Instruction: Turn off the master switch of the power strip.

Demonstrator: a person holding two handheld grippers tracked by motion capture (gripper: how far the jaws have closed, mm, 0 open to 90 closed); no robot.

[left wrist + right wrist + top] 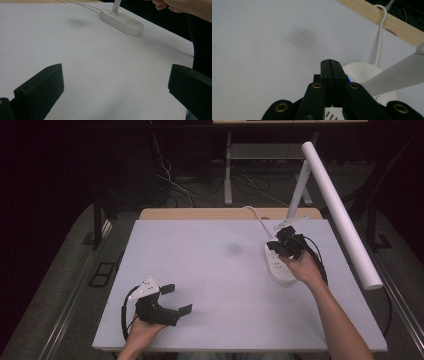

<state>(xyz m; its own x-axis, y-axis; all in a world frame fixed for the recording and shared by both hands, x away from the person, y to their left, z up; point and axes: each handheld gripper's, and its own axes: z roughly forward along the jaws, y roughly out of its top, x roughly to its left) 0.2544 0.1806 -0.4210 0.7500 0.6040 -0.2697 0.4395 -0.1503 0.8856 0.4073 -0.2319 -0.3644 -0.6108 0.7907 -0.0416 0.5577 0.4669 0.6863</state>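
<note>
A white desk lamp stands at the table's right, with an oval base (278, 268), a slanted arm (298, 190) and a long tube head (340, 210). My right gripper (274, 245) is shut with nothing between its jaws, its tip just over the far end of the base (362, 68). In the right gripper view the closed tip (330, 65) sits beside a small blue-lit button (350, 79). My left gripper (176, 299) rests open near the front left of the table. Between its fingers (42, 85) lies bare table, and the lamp base (122, 21) lies far ahead.
The white table top (200, 265) has a faint dark smudge (233, 249) near its middle. The lamp's white cable (380, 37) runs off over the wooden back edge (372, 12). The tube head overhangs the table's right side. Cables lie on the floor (175, 185) behind.
</note>
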